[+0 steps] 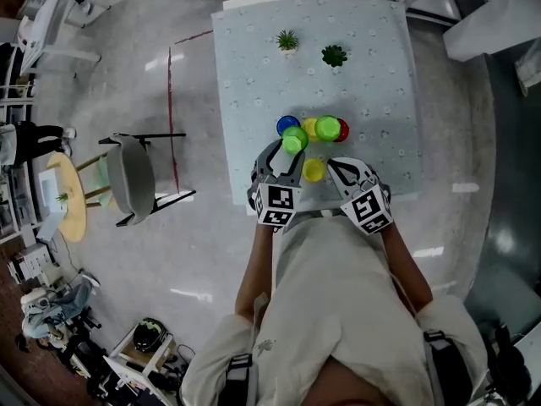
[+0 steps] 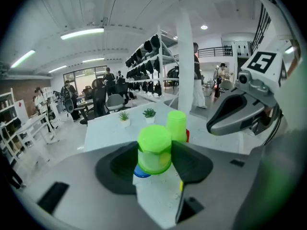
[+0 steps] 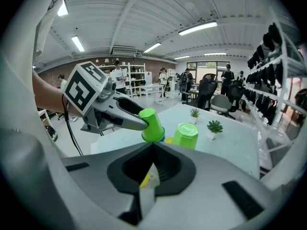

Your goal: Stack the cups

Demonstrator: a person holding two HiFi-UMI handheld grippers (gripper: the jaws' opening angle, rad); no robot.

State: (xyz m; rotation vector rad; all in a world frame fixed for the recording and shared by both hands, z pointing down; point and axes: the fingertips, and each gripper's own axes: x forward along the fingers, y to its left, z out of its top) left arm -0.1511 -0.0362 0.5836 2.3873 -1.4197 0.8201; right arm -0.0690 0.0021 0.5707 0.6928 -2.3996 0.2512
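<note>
Apparently upside-down green cup (image 2: 154, 149) in left gripper (image 1: 289, 149)

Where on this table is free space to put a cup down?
Free: the table to the right of the red cup; the band between the two plants and the cups; the strip left of the blue cup. Crowded: the near middle, around the nearer yellow cup.
</note>
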